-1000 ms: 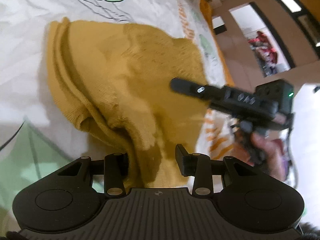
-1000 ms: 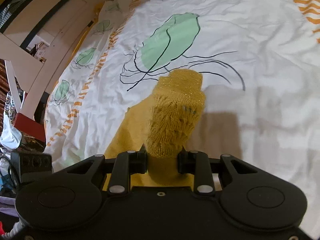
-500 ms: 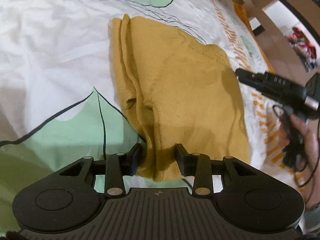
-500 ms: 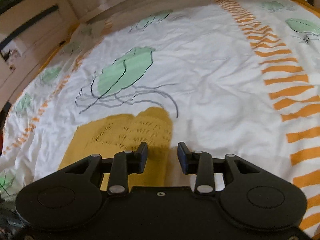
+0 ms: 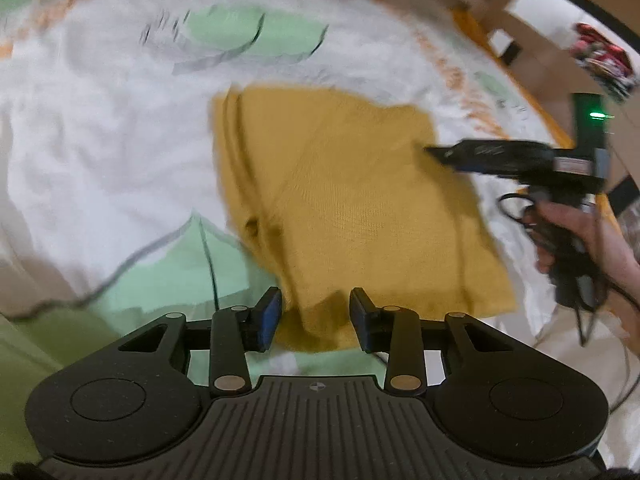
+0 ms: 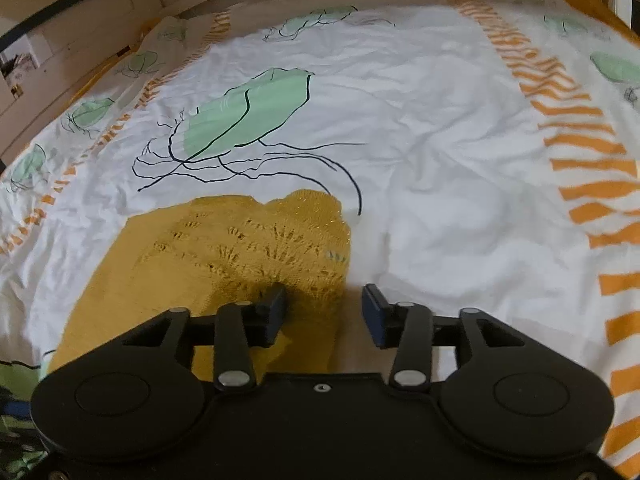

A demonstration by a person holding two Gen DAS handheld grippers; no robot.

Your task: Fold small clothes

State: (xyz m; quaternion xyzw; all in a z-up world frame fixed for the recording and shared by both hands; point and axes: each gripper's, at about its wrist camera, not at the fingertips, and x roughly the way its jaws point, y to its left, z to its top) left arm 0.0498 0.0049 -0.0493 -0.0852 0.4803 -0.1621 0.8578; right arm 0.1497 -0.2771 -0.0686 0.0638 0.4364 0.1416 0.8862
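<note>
Release is what has just happened: half a second ago my left gripper (image 5: 315,316) was pinched on the near corner of the yellow knit garment (image 5: 352,208), and now its jaws stand parted with the cloth slack between them. My right gripper (image 6: 324,312) is likewise spread wide and holding nothing, poised over the lacy edge. The garment lies folded flat on the bed (image 6: 440,140). I judge this fold laid down; a further fold or smoothing may remain

A bed sheet (image 6: 432,168) — white (green leaves, orange stripes) — carries one folded mustard knit garment (image 6: 224,256), lying flat.
</note>
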